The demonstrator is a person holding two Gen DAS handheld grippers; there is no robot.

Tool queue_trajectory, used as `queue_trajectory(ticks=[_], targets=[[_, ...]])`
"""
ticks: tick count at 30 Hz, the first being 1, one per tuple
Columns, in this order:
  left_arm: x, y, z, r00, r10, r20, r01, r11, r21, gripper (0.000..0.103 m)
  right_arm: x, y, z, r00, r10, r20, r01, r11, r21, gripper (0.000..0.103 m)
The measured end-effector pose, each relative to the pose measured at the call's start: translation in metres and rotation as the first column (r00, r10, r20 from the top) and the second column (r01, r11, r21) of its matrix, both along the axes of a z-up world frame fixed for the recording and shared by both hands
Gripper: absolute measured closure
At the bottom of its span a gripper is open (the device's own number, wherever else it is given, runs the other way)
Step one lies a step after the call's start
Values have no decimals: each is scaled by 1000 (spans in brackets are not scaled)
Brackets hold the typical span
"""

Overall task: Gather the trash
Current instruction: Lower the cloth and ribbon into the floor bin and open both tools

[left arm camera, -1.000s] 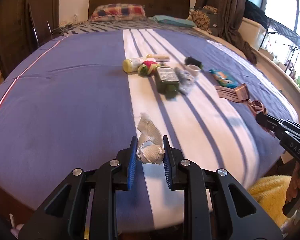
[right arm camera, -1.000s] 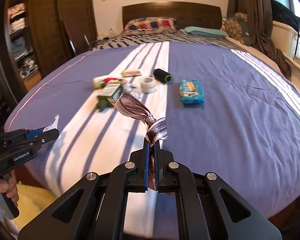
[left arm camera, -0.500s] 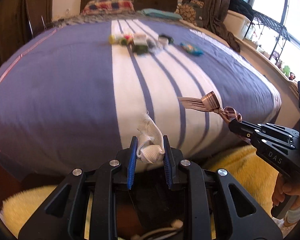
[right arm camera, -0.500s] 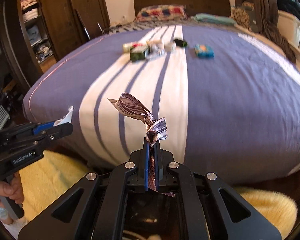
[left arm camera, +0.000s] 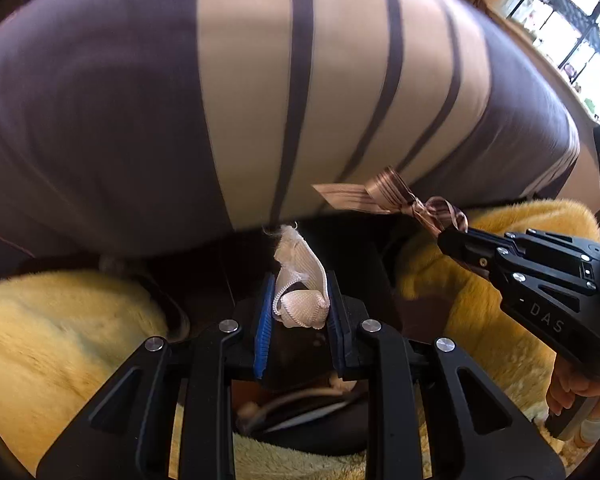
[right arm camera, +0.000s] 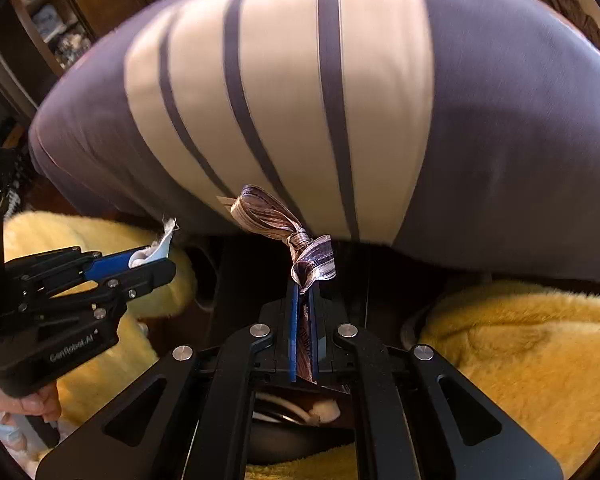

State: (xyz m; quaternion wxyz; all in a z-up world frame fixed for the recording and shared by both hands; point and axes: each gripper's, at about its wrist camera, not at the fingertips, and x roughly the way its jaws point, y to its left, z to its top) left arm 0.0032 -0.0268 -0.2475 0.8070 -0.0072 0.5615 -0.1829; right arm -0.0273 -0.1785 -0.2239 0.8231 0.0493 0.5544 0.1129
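Your left gripper [left arm camera: 298, 312] clamps a soft, light white webbing scrap [left arm camera: 300, 300]; your right gripper [right arm camera: 305, 300] pinches the limp, slippery ribbon [right arm camera: 296, 236] below its knot.

— Purple bedspread [left arm camera: 100, 100] with a broad white band [right arm camera: 284, 80] and thin purple stripes. Yellow rug [right arm camera: 520, 360] at 4 o'clock.

— Noted. White woven scrap [left arm camera: 300, 304] between blue pads [left arm camera: 263, 332]; brown-and-cream striped ribbon [right arm camera: 276, 216], black hand-held gripper frame.
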Motion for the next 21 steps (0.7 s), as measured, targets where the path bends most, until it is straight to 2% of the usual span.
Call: queue_trajectory(ticks=[3,12,13,14,16,19,21], targets=[[3,0,-10,999,2,-36,-2,1000,-1,80,1,-1,-6,1000,-1,-22,1,1000,4,96],[4,1,-16,998,-7,-60,6,1000,-14,70,8,-2,-9,999,4,-41,-3,1000,28,92],[4,1,-16,998,-5,-61,5,1000,-13,69,11,-3,-10,999,4,-40,-2,999,33,85],[4,3,-15,998,-5,-60,4,1000,-13,68,12,-3,-9,999,2,-38,0,999,38,72],[2,2,-14,998,-3,-58,2,1000,-10,62,12,-3,-5,1000,-5,-30,6,999,45,60],[1,3,-11,999,-3,-50,2,1000,-4,55,12,-5,0,1000,-17,-19,18,998,56,57],[1,3,-5,999,0,-37,0,1000,4,48,12,-9,1,1000,-22,-9,23,998,60,50]])
